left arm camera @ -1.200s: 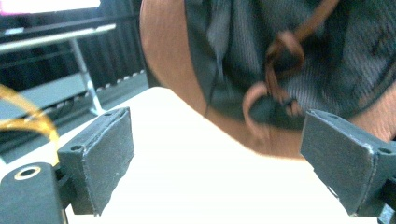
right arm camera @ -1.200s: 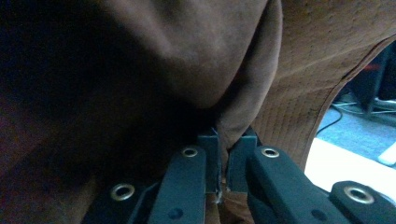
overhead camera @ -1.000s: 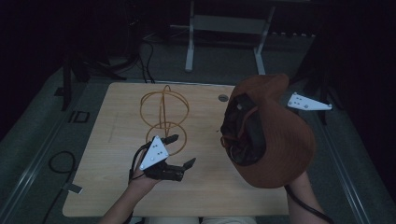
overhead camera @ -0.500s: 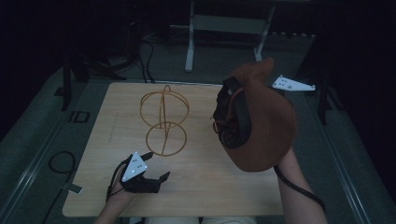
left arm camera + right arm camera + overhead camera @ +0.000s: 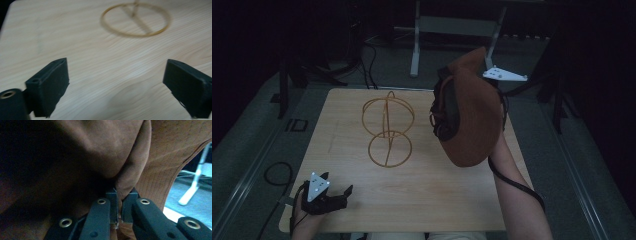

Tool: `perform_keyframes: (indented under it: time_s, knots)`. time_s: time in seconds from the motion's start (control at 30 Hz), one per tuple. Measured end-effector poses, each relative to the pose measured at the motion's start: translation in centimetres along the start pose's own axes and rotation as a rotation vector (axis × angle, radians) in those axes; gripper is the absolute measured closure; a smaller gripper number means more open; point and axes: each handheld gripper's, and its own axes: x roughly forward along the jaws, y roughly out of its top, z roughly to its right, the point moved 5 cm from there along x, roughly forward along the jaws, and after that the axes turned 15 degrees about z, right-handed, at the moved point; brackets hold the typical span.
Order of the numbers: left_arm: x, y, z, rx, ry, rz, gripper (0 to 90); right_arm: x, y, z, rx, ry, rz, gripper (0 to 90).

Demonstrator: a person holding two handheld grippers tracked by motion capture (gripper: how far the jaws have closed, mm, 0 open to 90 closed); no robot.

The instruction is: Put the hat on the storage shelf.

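A brown cap point(image 5: 472, 117) hangs in the air above the right side of the table, its dark inside turned left toward a gold wire stand point(image 5: 388, 129). My right gripper point(image 5: 119, 206) is shut on a fold of the cap point(image 5: 130, 170); its grey plate point(image 5: 504, 75) shows behind the cap's top. The stand has a round base ring point(image 5: 136, 20) and an upright wire globe, and it sits mid-table. My left gripper point(image 5: 334, 197) rests low at the table's near left corner, open, with bare wood between its jaws.
The wooden table point(image 5: 422, 200) stands on a grey floor. A white desk frame point(image 5: 452, 30) is behind it, and cables point(image 5: 274, 175) lie on the floor at the left. A dark chair base point(image 5: 292, 85) stands by the far left corner.
The left gripper has drawn back from the stand to the table's near left corner. The right gripper has carried the cap up and a little left, toward the stand.
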Motion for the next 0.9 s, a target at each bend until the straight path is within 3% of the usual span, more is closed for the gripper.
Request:
perform_keyframes:
  time_s: [0.17, 0.4, 0.67, 0.9]
  knots:
    - [-0.1, -0.7, -1.5, -0.058, 0.070, -0.020, 2.7, 2.6, 0.5, -0.5, -0.031, -0.024, -0.003, 86.4]
    - [-0.1, -0.9, -1.5, -0.074, 0.082, -0.006, 2.8, 7.1, 1.6, -2.4, -0.062, -0.038, -0.004, 86.3]
    - [-0.2, -0.9, -1.8, -0.089, 0.094, 0.010, 2.8, 11.5, 0.3, -6.6, -0.115, 0.037, -0.102, 85.9]
    - [-0.4, -0.9, -2.0, -0.107, 0.096, 0.019, 4.3, 14.4, -2.5, -10.0, -0.129, 0.116, -0.221, 83.8]
